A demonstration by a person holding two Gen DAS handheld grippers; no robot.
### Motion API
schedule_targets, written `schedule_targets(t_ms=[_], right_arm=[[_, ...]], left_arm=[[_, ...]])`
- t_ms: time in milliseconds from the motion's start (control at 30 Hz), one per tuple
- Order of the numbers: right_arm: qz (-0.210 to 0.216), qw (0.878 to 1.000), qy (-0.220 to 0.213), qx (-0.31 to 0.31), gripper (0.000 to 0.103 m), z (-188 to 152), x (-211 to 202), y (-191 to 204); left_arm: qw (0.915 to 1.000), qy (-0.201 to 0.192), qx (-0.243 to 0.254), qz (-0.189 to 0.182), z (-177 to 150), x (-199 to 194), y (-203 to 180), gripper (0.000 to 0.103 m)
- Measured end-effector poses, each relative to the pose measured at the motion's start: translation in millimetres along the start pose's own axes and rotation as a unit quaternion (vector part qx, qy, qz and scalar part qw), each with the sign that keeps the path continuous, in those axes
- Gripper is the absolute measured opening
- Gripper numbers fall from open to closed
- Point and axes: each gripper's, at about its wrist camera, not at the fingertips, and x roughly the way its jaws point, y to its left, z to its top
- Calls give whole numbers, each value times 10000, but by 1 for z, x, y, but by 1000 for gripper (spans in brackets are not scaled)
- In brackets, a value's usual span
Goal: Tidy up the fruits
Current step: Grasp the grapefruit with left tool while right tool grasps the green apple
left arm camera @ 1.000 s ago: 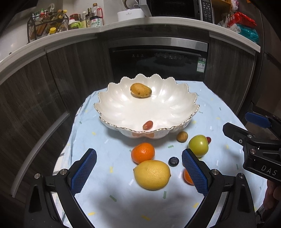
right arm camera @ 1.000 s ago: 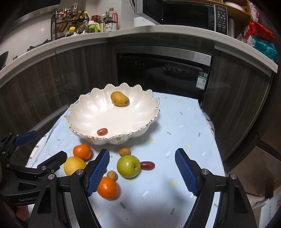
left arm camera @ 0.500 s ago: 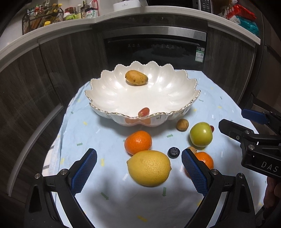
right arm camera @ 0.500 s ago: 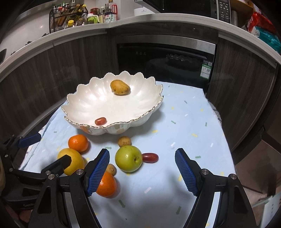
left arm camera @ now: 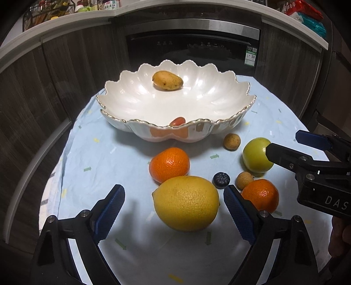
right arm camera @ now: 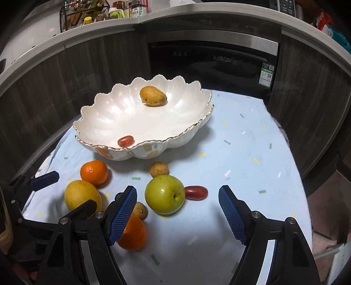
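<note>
My left gripper [left arm camera: 174, 194] hangs low over the blue cloth with the yellow lemon [left arm camera: 186, 202] between its fingers. Its jaws are closing, and the pads stand apart from the peel. My right gripper [right arm camera: 177, 194] is open around the green apple [right arm camera: 164, 194], which lies nearer its left pad without touching. A mango [left arm camera: 167, 80] and a red grape [left arm camera: 178, 121] lie in the white scalloped bowl [left arm camera: 248, 92]. Two oranges [left arm camera: 169, 164] [left arm camera: 261, 195], a blueberry [left arm camera: 221, 180], two longans [left arm camera: 231, 142] [left arm camera: 244, 180] and another red grape [right arm camera: 196, 192] lie on the cloth.
The table's cloth [right arm camera: 252, 153] runs bare to the right of the bowl. Dark cabinets and an oven [right arm camera: 215, 59] stand close behind the table. A counter above them carries bottles and a rack [right arm camera: 83, 13]. The table's edges drop off left and right.
Both grippers have come down toward the fruit. The lemon now sits between the left fingers and the apple between the right ones. The left jaws have narrowed a little.
</note>
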Motion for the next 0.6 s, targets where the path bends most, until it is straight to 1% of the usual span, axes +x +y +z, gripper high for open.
schedule_targets(t_ms=[300,433,533,600], right_arm=[[107,9998,164,96,78,2,19,-1],[168,9995,235,127,76,2,26,-1],[216,9992,308,140,71,1,33,0],[248,9989,363,144,65,1,37,1]], left_arm=[[9998,154,-26,-102,-3,12,-2,87],[9997,215,-58,-132,-4,17,-2,83],[9996,249,-83,-140,-4,20,-1,82],[9995,259,-104,-156,-5,22,0,81]])
